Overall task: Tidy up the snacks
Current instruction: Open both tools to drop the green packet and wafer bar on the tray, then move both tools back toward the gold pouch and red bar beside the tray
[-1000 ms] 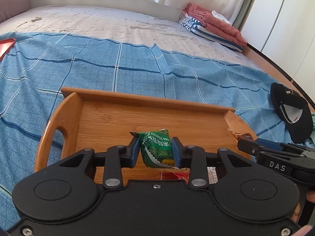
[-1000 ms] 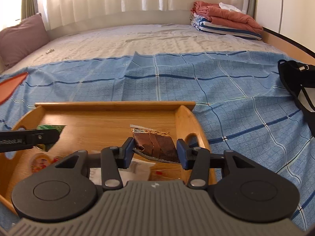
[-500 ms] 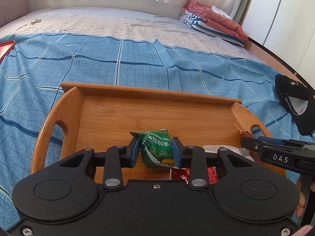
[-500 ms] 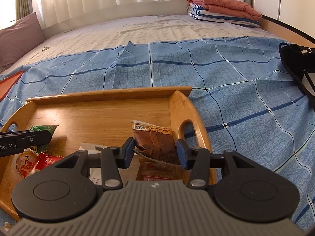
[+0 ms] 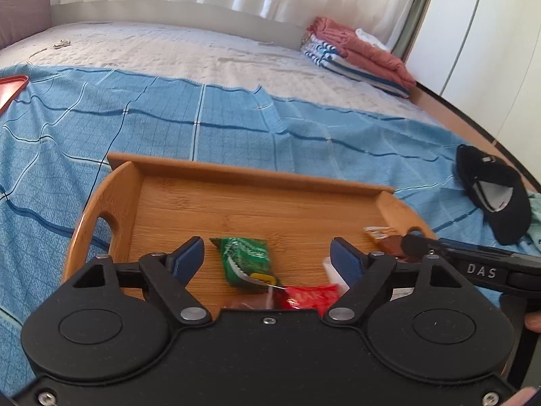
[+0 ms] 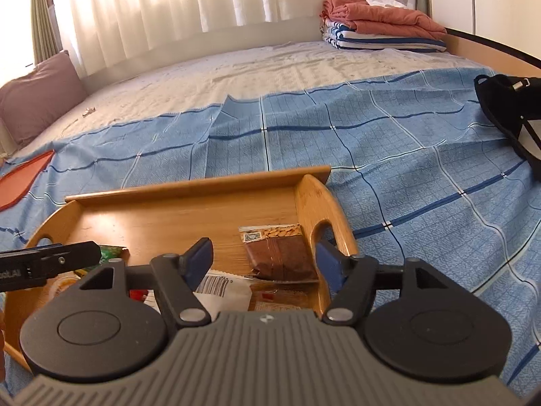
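Your left claw [image 5: 267, 257] spread wide, green packet [image 5: 248, 261] lengthwise between its fingers on the tray [image 5: 257, 203], your right claw [image 6: 263, 260] likewise spread around the brown bar [image 6: 279, 253], long axis pointing away.

Wooden tray [image 5: 243, 172]: far half of floor lay bare; near edge crowded by green packet [image 5: 248, 262], red packet [image 5: 309, 296], brown bar [image 6: 280, 253]; raised handle walls flanked both ends

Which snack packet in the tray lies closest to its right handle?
The brown packet, with nuts pictured along its top edge, lies beside the tray's right handle; the green packet and red packet lie further left.
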{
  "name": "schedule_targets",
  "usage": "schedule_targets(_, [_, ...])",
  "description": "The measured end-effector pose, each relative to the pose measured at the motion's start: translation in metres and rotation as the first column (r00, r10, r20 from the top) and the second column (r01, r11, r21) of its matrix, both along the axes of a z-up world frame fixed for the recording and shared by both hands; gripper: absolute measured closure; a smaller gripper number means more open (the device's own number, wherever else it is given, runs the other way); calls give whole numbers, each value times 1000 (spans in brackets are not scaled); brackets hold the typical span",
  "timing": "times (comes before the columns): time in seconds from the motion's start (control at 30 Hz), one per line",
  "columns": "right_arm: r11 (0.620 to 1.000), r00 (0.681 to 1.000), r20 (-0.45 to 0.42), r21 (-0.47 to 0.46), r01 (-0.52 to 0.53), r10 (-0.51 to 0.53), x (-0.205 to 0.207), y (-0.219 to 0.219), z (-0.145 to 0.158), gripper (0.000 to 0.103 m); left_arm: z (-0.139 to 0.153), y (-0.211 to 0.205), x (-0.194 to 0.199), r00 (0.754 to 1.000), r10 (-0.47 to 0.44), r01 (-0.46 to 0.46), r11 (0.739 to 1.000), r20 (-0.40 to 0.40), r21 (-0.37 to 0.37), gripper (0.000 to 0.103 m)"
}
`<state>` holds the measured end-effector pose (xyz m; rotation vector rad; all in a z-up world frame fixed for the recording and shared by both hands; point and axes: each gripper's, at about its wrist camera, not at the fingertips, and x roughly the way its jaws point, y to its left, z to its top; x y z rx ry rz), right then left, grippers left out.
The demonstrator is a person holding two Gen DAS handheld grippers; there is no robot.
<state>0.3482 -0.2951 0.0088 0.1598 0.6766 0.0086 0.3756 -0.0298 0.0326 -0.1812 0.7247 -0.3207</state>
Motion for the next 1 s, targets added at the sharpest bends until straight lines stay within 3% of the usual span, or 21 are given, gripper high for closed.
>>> schedule_targets(0.1, [1000,1000,17,-5,-7,7,-13,1,11,18,15,-1,-18,999,-10,8,999,34,31,17])
schedule_targets(0.17, [1000,999,33,-8,-8,8,-23,3,19,9,26,-1,-33,998,-20,17,998,54,56,16])
schedule_targets(0.37, [998,996,82,-60,-32,37,-65,12,47,1,52,4,-88,996,-30,23,996,85,81,11])
schedule_targets(0.67, [990,974,200,-119,-82,104,-152,25,84,0,87,12,-187,983,-70,59,996,170,67,8])
schedule_targets(0.87, [985,955,273,-161,-71,113,-212,28,91,0,109,23,-258,954,-63,38,995,294,89,5])
schedule_targets(1.0, [977,945,298,-198,-76,134,-247,30,91,0,118,32,-296,947,-53,32,997,316,71,4])
